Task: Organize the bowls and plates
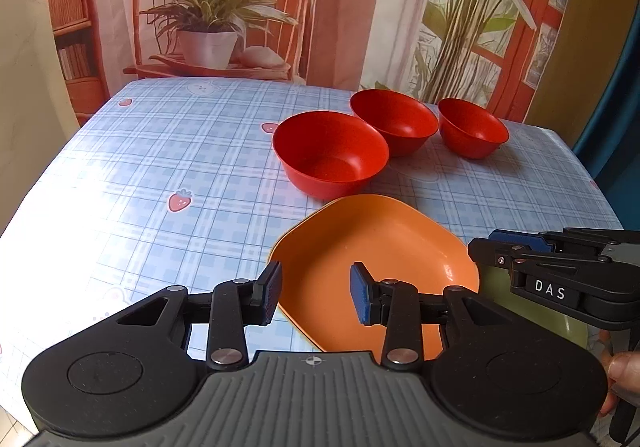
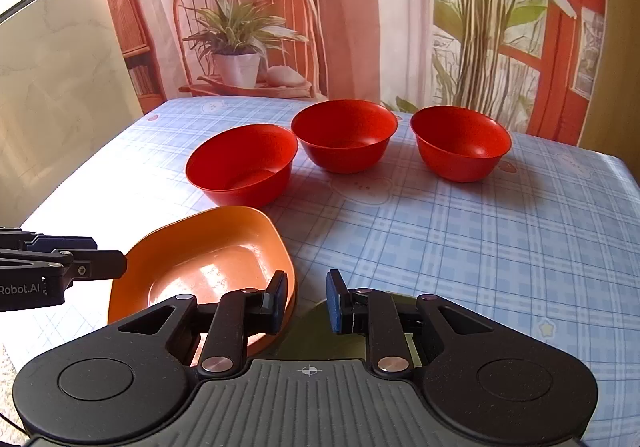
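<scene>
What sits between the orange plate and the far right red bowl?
Only bare checked tablecloth lies between the orange plate and the far right red bowl, clearest in the right wrist view.

both wrist views looked forward and down along their fingers from close above the table's (image 1: 140, 151) near edge. the left sat left of the right; both shared the orange plate (image 1: 372, 247) and three bowls (image 2: 344, 135).

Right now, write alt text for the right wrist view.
An orange plate lies on a blue checked tablecloth, overlapping a green plate beneath the open right claw. Three red bowls stand behind; the left claw reaches in at the orange plate's left edge.
</scene>
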